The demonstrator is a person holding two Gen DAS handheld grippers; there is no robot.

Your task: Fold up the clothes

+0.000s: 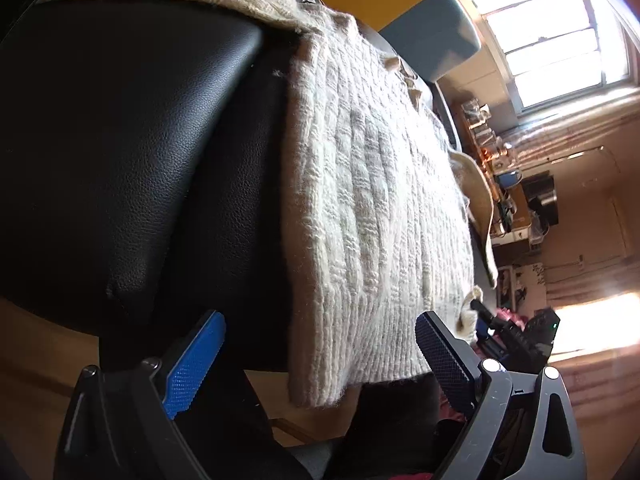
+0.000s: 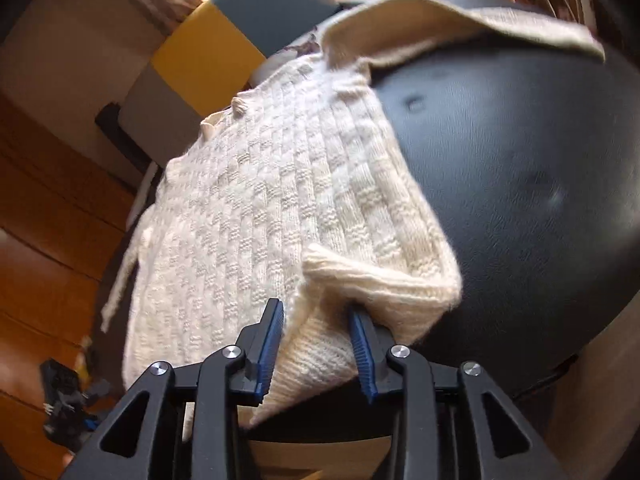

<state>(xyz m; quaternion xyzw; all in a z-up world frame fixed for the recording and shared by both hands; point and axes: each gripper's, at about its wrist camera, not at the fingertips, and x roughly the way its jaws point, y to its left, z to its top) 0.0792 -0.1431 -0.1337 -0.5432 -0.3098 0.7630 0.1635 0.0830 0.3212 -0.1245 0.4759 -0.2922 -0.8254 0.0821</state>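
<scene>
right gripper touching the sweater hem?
Touching. Right wrist view: the right gripper has the sweater hem bunched between its pads.

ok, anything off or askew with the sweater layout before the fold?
Yes. The cream sweater lies skewed on the black seat, its hem hanging over the edge. Its right hem corner is bunched in the right gripper. The left gripper is open.

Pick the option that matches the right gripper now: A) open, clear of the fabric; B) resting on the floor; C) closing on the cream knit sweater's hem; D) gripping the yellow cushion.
C: the right gripper has the cream knit sweater hem bunched between its blue pads.
</scene>
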